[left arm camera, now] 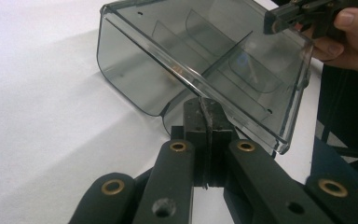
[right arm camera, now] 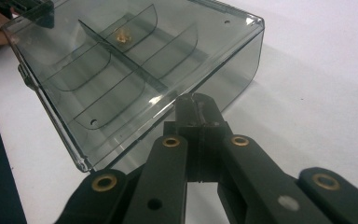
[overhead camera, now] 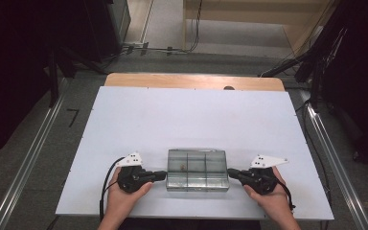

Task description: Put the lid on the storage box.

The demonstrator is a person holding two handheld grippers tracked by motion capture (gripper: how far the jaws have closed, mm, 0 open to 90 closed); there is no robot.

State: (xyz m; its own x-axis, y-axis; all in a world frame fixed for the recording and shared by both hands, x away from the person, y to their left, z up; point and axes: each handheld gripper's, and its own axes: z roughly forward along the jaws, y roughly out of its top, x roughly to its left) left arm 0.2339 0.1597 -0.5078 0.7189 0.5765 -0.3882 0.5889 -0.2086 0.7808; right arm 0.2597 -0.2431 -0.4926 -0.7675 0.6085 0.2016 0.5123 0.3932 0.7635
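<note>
While both tongs sit closed with nothing between the jaws, the smoky clear box [overhead camera: 198,169] lies flat between them near the front edge of the white counter [overhead camera: 191,120]. Left tongs [overhead camera: 163,175] have their tips at the box's left end wall; right tongs [overhead camera: 230,173] at its right end wall. In the gripper views each pair of jaws is pressed together, tips at or just short of the plastic. Can't tell if they actually touch.

Box has dividers forming compartments, lid looks shut. One small brownish item [right arm camera: 122,34] sits in a far compartment, toward the left end; too small to identify.

My read: setup for a two-sided squeeze or lift, or for working the lid open. Not started yet.

Risks from here:
- Closed tips on smooth plastic means friction only. Uneven push from one side and the box slides or yaws on the counter.
- Box is near the front edge. A shove toward the person could tip it off.
- Lifting by end pressure alone: walls flex, grip slips, box drops.
- If the lid pops, the small item can jump compartments or fly out.
- Tips pushed too hard at one point could crack or scuff the wall.
- Latch location isn't clear from these views, so prying at the wrong seam wastes force.

Suggest opening the jaws and pinching a rim before any lift.
</note>
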